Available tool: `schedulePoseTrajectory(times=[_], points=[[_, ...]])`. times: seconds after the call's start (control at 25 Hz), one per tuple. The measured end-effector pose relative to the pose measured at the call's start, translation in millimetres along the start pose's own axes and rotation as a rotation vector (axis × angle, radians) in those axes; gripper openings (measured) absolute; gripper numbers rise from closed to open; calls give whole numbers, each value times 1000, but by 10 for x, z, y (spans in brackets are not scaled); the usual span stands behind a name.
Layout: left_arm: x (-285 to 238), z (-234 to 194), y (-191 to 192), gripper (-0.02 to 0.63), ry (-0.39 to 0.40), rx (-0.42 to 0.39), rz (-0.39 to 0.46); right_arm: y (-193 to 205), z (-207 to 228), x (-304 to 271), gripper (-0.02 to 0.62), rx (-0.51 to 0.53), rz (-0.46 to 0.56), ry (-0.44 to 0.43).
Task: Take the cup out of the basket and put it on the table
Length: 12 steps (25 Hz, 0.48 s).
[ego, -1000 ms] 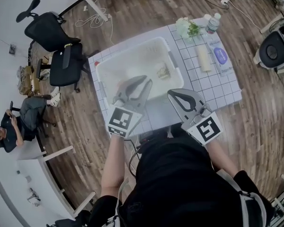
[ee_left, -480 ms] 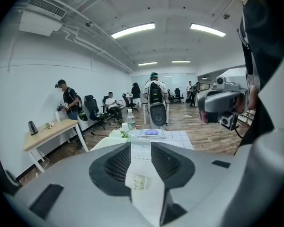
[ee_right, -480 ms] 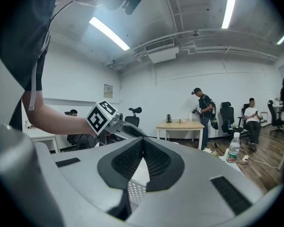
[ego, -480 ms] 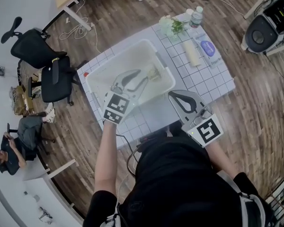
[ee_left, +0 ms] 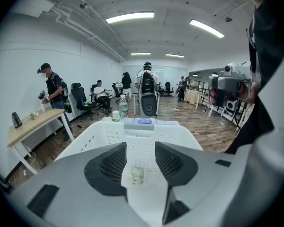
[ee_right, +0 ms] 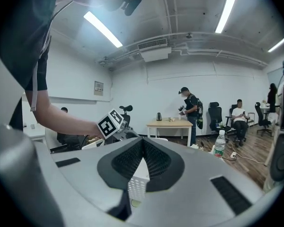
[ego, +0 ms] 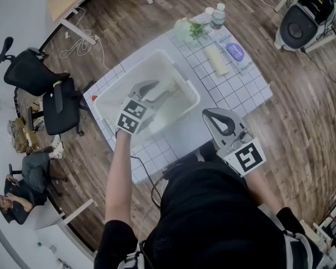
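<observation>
**Q:** Opening, is that what the left claw [ee_left: 140, 162] has just been doing?

**A:** Yes. Its jaws now stand apart, with nothing pressed between them. Compared with a second ago, the claw has also come forward and down, over the near rim of the basket [ego: 109, 97].

**Q:** Location of the cup?

**A:** The cup [ee_left: 137, 175] stands upright on the basket floor. It is ahead of the jaws, in line with the gap, and untouched. In my judgement this is the approach for the grasp. The lift and the placing on the counter [ego: 238, 88] are still to do.

**Q:** Arm pose?

**A:** The left forearm is stretched forward, with the claw tilted downward. The right claw [ego: 211, 115] is closed and empty. It is held back over the near counter edge, beside the basket.
</observation>
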<state>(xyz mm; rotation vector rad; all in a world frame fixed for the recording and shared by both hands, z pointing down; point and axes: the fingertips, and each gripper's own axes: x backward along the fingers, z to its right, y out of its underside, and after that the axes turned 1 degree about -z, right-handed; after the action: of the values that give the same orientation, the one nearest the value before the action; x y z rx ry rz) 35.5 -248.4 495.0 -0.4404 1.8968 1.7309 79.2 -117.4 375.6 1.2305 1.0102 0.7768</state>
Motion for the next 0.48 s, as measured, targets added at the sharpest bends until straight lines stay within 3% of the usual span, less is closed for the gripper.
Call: schedulePoseTrajectory(times=[0.16, 0.48], points=[[-149, -80, 127, 193, 74, 91, 2, 36, 54, 38, 15, -8, -11, 35], [-457, -326, 506, 216, 103, 110, -115, 90, 145, 116, 15, -23, -33, 92]])
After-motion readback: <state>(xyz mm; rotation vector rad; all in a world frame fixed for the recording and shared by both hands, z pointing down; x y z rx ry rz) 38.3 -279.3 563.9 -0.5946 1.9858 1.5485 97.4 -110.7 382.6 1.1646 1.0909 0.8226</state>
